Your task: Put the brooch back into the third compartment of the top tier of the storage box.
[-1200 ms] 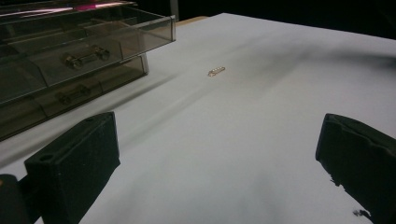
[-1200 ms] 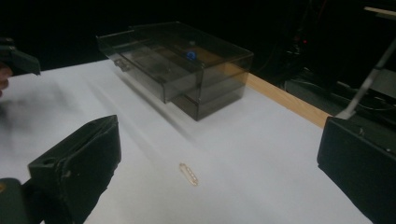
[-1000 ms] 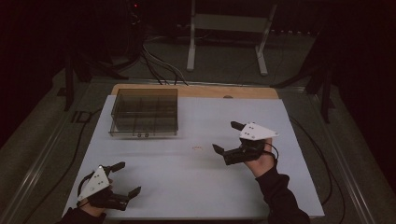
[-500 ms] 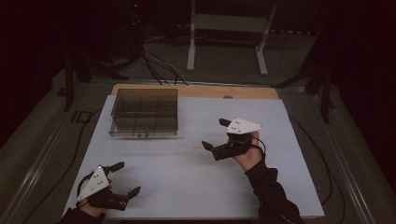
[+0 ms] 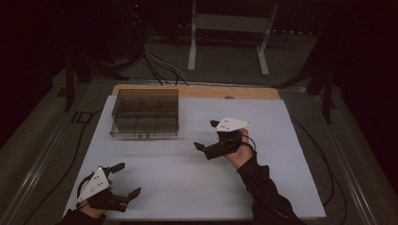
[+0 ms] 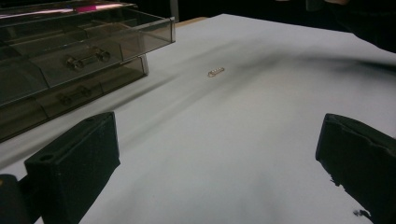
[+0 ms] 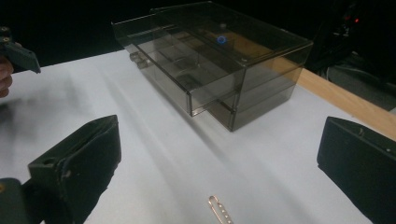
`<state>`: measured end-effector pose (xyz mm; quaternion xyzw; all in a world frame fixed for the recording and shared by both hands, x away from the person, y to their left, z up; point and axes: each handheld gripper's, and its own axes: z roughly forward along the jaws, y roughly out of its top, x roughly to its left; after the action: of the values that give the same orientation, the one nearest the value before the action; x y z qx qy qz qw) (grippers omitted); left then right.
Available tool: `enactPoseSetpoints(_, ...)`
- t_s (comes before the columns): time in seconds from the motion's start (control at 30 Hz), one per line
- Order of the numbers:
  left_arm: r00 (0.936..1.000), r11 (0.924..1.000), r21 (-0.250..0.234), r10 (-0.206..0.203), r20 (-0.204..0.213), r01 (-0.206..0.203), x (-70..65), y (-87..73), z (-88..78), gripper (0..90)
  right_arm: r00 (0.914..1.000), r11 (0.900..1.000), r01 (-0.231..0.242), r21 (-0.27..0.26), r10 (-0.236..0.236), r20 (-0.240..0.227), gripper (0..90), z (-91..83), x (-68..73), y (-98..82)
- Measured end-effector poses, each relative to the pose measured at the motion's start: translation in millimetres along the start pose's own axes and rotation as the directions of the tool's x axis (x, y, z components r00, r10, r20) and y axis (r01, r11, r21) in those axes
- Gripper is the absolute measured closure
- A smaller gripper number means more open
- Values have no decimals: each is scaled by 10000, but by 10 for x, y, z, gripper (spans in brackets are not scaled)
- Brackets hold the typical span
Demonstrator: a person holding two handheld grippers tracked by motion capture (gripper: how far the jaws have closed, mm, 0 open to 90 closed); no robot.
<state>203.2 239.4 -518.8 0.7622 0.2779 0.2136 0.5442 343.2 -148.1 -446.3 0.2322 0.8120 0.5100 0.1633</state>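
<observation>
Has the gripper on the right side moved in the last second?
Yes. The right gripper has shifted left across the white table, closer to the clear drawer box, which has stayed put.

In the high view the small metal clip (image 5: pixel 187 140) is too small to make out on the counter (image 5: pixel 281 122). In the right gripper view the clip (image 7: pixel 219 210) is cut off by the bottom edge. The drawer box (image 6: pixel 70 60) is cut off at the left edge of the left gripper view, and its contents are unclear through the tinted walls.
</observation>
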Motion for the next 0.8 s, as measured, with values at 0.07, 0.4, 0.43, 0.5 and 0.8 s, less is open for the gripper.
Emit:
enactPoseSetpoints(0.07,10000,10000,-60,-10,31,11,0,3,-2,6,10000,10000,-69,44,69,-66,0,43,-6,-6)
enactPoseSetpoints(0.4,10000,10000,-38,-10,37,10,0,2,-6,6,9986,9984,-391,407,404,-327,0,273,-48,-22)
enactPoseSetpoints(0.43,10000,10000,-56,-5,39,5,0,3,-8,6,9985,9982,-403,452,418,-343,0,293,-50,-22)
enactPoseSetpoints(0.5,10000,10000,-36,-17,27,17,0,1,-10,6,9984,9979,-409,499,428,-358,0,332,-56,-25)
enactPoseSetpoints(0.8,10000,10000,-89,-26,37,27,-4,4,-14,6,9973,9970,-547,545,572,-451,0,479,-108,-68)
